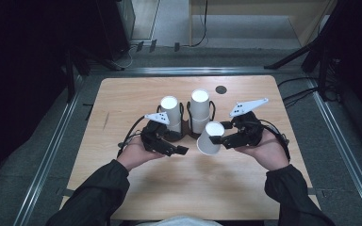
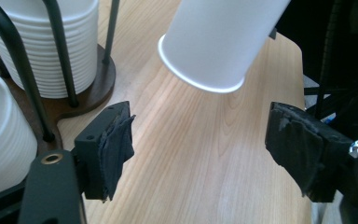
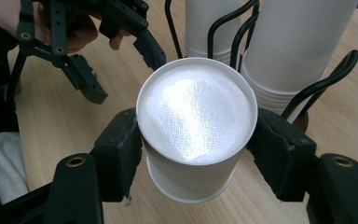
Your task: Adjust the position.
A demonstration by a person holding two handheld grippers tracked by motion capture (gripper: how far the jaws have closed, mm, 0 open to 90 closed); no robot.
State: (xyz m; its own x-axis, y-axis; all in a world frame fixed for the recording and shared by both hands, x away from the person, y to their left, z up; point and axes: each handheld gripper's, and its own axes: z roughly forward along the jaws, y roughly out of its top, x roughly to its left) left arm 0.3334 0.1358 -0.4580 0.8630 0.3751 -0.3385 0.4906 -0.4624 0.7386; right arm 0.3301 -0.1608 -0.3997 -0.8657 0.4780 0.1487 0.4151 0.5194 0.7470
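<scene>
Two dark sleeves come in at the bottom of the high view. Past them, the left gripper [image 1: 181,150] has its jaws spread wide with only bare table [image 1: 136,197] between them. Beside it, the right gripper [image 1: 217,139] pinches a white paper cup [image 1: 209,138], tipped on its side and held just above the wood. Behind both stand two tall stacks of white cups [image 1: 199,110] in a dark wire holder [image 1: 185,123].

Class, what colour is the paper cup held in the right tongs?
White; the cup shows best in the right gripper view.
</scene>
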